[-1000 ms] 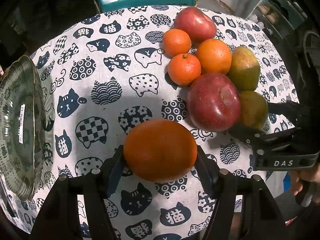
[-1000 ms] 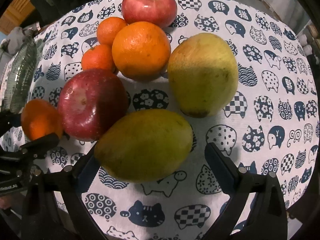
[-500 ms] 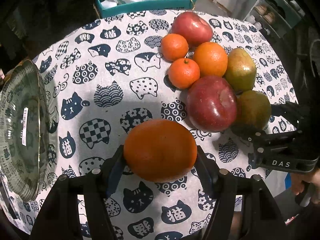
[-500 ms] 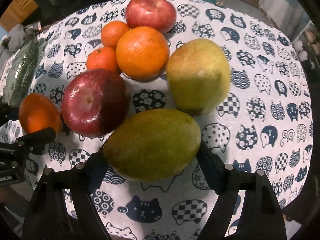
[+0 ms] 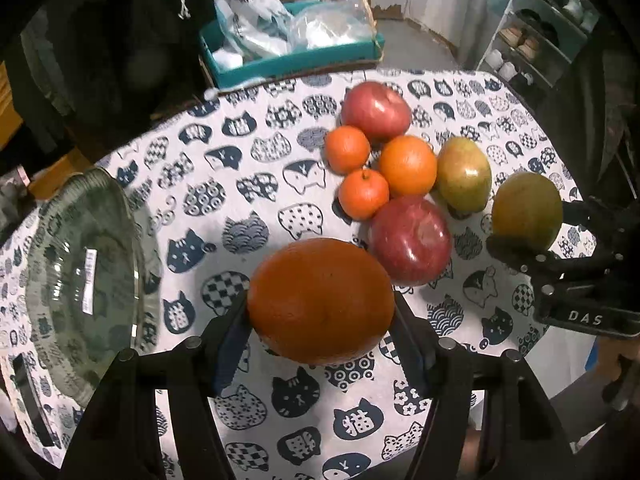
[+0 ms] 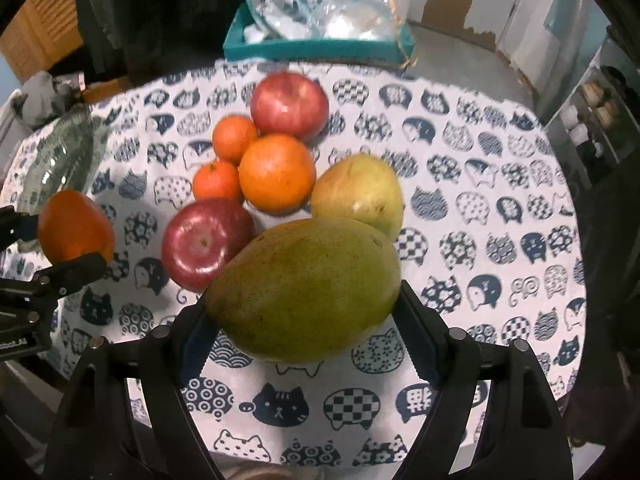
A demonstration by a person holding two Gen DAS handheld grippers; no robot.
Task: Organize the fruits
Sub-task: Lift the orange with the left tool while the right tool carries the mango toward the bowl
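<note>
My left gripper (image 5: 320, 320) is shut on a large orange (image 5: 320, 300) and holds it above the cat-print tablecloth (image 5: 240, 184). My right gripper (image 6: 304, 316) is shut on a green mango (image 6: 308, 288), lifted off the cloth; it also shows in the left wrist view (image 5: 526, 210). On the cloth lie two red apples (image 5: 410, 240) (image 5: 376, 110), an orange (image 5: 407, 166), two tangerines (image 5: 363, 194) (image 5: 346, 149) and a second mango (image 5: 464, 174). A clear glass plate (image 5: 80, 272) sits at the left.
A teal box (image 5: 296, 60) with plastic bags stands beyond the table's far edge. Shelves (image 5: 540, 36) with small items stand at the far right. The table edge runs close on the right and near side.
Both grippers have risen, so the table looks farther away. The right gripper closed on the green mango and lifted it off the cloth. The left still holds the orange.
</note>
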